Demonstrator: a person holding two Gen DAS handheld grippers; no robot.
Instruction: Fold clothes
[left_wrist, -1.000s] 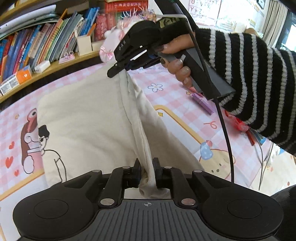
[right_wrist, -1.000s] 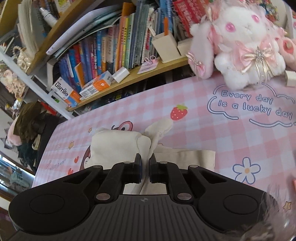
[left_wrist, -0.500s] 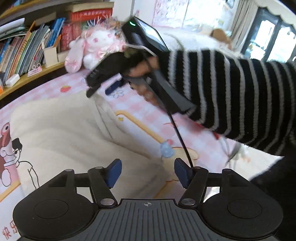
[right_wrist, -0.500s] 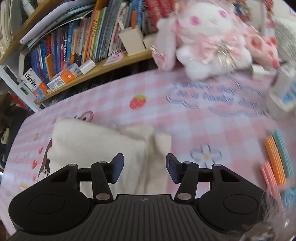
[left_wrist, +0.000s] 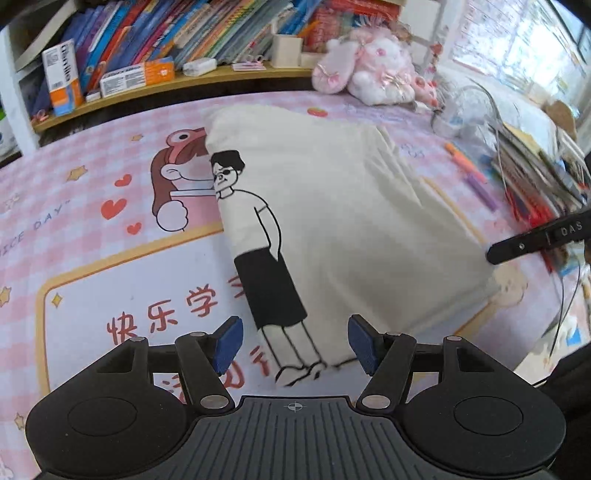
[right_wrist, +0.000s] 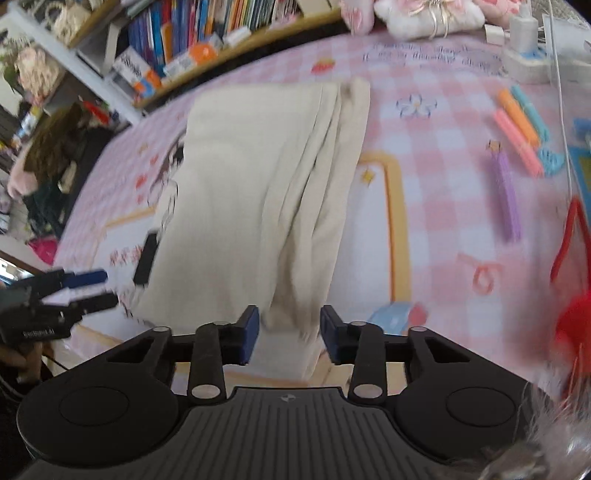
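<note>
Cream shirt (left_wrist: 332, 221) folded | near edge between parted left hand-held gripper (left_wrist: 294, 343) fingers

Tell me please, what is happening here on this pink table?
A person is folding a cream T-shirt on the pink checked table mat, with a hand-held claw in each hand. Right now both claws are open and hold nothing. The left claw is over the near edge of the shirt, by the printed cartoon figure. The right claw is at the bunched folds on the shirt's other side.
</note>
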